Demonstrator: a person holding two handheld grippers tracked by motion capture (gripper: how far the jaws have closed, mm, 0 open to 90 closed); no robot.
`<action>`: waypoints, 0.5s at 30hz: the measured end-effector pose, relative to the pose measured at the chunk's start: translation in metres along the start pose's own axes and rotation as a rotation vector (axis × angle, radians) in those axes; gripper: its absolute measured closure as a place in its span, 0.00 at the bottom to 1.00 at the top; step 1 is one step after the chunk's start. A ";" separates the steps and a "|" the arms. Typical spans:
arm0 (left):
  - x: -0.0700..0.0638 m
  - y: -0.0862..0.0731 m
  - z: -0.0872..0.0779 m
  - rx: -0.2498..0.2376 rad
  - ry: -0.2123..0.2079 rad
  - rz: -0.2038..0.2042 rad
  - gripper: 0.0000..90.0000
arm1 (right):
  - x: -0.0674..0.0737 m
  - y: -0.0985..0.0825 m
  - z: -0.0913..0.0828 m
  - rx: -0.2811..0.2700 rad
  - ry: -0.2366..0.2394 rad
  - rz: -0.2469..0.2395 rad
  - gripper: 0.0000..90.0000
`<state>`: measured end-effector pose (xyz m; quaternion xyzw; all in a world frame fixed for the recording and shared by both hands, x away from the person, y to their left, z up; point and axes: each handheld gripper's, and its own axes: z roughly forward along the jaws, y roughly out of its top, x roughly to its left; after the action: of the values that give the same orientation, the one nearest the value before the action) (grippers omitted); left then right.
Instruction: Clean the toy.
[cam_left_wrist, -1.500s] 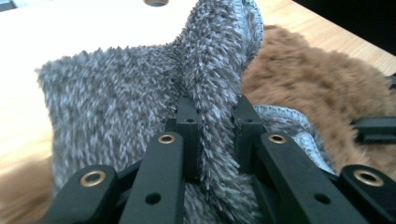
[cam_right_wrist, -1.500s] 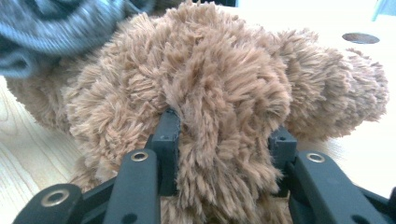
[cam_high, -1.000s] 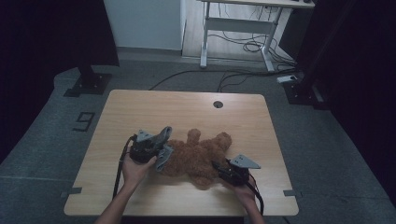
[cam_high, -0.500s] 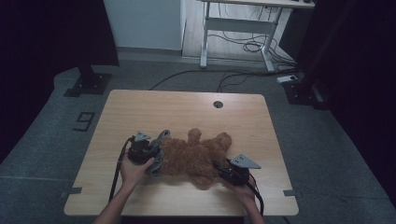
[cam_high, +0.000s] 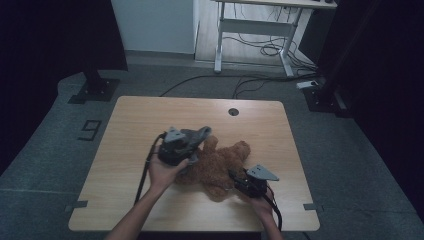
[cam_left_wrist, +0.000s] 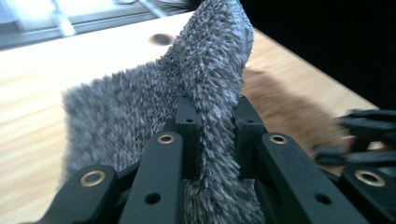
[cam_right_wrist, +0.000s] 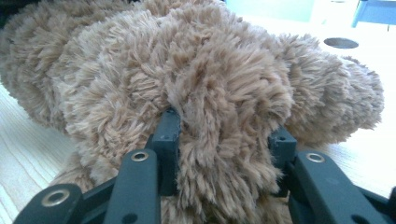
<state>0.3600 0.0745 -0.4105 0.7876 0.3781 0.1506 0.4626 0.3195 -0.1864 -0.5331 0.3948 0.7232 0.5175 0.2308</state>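
Brown plush makes up the teddy bear (cam_high: 220, 167), which lies near the middle of the wooden bench (cam_high: 150, 120), a little toward the person's side, with the round hole (cam_high: 233, 111) in the board just beyond it.

At the bear's left side the left gripper (cam_high: 192, 145) is clenched on a grey fuzzy cloth (cam_left_wrist: 154, 107). In the left gripper view a fold of that cloth runs up between the two black fingers (cam_left_wrist: 187, 126), both pads pressed into the pile, and the rest of it spreads to the left and rises past the fingertips (the free end stands up in a peak). The brown bear shows blurred beyond the cloth on the right. In the high view the cloth (cam_high: 197, 136) sits at the bear's upper left edge, touching it, with the left hand (cam_high: 162, 172) below.

At the bear's lower right, the right gripper (cam_high: 239, 179) grasps the bear itself. In the right gripper view a thick wad of brown fur (cam_right_wrist: 219, 116) bulges between its fingers (cam_right_wrist: 168, 135), which are sunk into the pile on either side; the rest of the bear stretches away toward the hole.
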 end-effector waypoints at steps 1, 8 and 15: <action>-0.012 0.006 0.009 0.016 -0.017 0.026 0.85 | 0.000 0.000 0.000 -0.003 -0.001 0.000 0.65; -0.077 0.009 0.077 0.146 -0.082 0.156 0.84 | 0.001 -0.001 -0.002 -0.004 0.004 -0.015 0.65; -0.064 -0.009 0.080 0.143 -0.080 0.121 0.85 | 0.001 -0.002 -0.001 -0.001 0.005 -0.020 0.65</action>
<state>0.3600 -0.0197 -0.4530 0.8454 0.3208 0.1192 0.4101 0.3180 -0.1866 -0.5348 0.3862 0.7275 0.5164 0.2342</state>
